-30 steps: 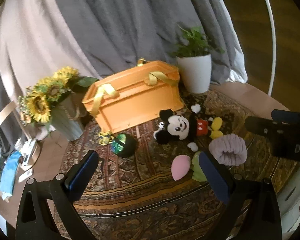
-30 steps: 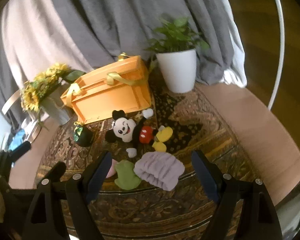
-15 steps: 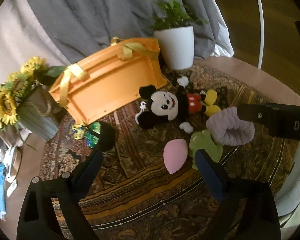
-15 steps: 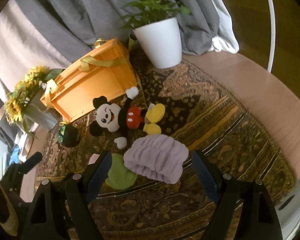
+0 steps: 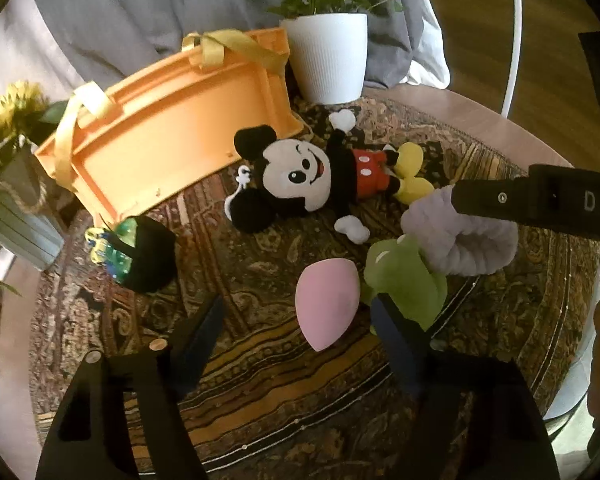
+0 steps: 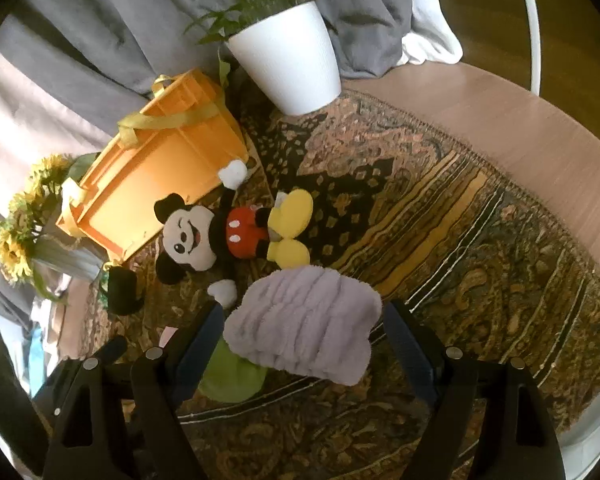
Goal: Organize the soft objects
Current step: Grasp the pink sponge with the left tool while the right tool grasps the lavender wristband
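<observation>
A Mickey plush [image 5: 308, 184] lies on the patterned rug in front of an orange basket [image 5: 167, 128] with yellow ribbon handles. A pink egg-shaped sponge [image 5: 326, 306], a green soft piece [image 5: 408, 280] and a lilac fluffy band [image 5: 476, 248] lie nearer. My left gripper [image 5: 300, 316] is open, its jaws either side of the pink sponge. My right gripper [image 6: 304, 328] is open around the lilac band [image 6: 304, 336], with the green piece [image 6: 231, 376] under its left finger. Mickey [image 6: 227, 232] and the basket [image 6: 155, 172] lie beyond.
A white plant pot [image 5: 328, 56] stands right of the basket. A sunflower vase [image 5: 7, 200] stands at the left. A black and green object [image 5: 139, 256] sits on the rug [image 5: 259, 380]. Grey curtains hang behind. The round table's edge [image 6: 540, 128] curves at the right.
Both grippers have moved forward and down. The left now frames the pink sponge and the right now frames the lilac band. Both stay open.
</observation>
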A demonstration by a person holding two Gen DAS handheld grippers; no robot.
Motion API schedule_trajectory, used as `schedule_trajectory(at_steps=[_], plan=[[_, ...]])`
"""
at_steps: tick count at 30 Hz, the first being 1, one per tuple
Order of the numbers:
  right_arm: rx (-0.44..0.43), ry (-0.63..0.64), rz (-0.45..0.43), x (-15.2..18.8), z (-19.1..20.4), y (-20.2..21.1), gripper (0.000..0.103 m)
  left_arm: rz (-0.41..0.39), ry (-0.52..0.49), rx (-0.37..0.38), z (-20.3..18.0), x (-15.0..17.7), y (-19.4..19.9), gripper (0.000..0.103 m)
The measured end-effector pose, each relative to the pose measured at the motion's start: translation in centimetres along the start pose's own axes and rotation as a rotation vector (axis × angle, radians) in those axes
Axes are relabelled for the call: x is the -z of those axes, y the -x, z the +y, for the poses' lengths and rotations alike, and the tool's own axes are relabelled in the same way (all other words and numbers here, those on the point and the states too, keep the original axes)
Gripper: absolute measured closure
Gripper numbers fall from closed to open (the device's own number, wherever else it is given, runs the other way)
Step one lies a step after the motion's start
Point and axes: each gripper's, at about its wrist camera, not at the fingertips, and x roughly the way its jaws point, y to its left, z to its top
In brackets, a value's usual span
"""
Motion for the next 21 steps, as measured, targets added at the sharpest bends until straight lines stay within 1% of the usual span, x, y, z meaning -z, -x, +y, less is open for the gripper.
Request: schedule_trajectory(at_steps=[5, 7, 11, 14, 16, 17, 18, 19, 20, 21], plan=[[0.007, -0.003, 0.025, 0.1, -0.1, -0.9, 0.020, 0.012, 0.016, 0.025, 0.3, 0.1, -0.9, 0.035], [0.006, -0.006, 0.035, 0.0, -0.1, -1.2, 0.020, 0.024, 0.019, 0.037, 0.3, 0.3, -1.3, 0.039], [-0.006, -0.001, 0.063, 0.1, 0.1, -2.0, 0.021, 0.042, 0.038, 0.067, 0.3, 0.4, -1.9, 0.041], [-0.003, 0.019, 0.068, 0.1, 0.4, -2.2, 0.022, 0.046, 0.064, 0.089, 0.6, 0.4, -2.3, 0.046], [0.003, 0.038, 0.071, 0.1, 0.7, -2.2, 0.027, 0.046, 0.077, 0.101, 0.6, 0.3, -2.5, 0.052], [0.007, 0.046, 0.073, 0.1, 0.8, -2.1, 0.031, 0.044, 0.084, 0.110, 0.6, 0.3, -2.5, 0.054], [0.007, 0.053, 0.071, 0.1, 0.9, -2.1, 0.037, 0.044, 0.090, 0.120, 0.6, 0.3, -2.5, 0.058], [0.008, 0.062, 0.073, 0.1, 1.0, -2.1, 0.040, 0.043, 0.092, 0.126, 0.6, 0.2, -2.5, 0.064], [0.006, 0.066, 0.074, 0.1, 0.9, -2.0, 0.045, 0.042, 0.096, 0.136, 0.6, 0.2, -2.6, 0.066], [0.006, 0.072, 0.074, 0.1, 1.0, -1.9, 0.048, 0.041, 0.100, 0.152, 0.5, 0.2, -2.6, 0.067]])
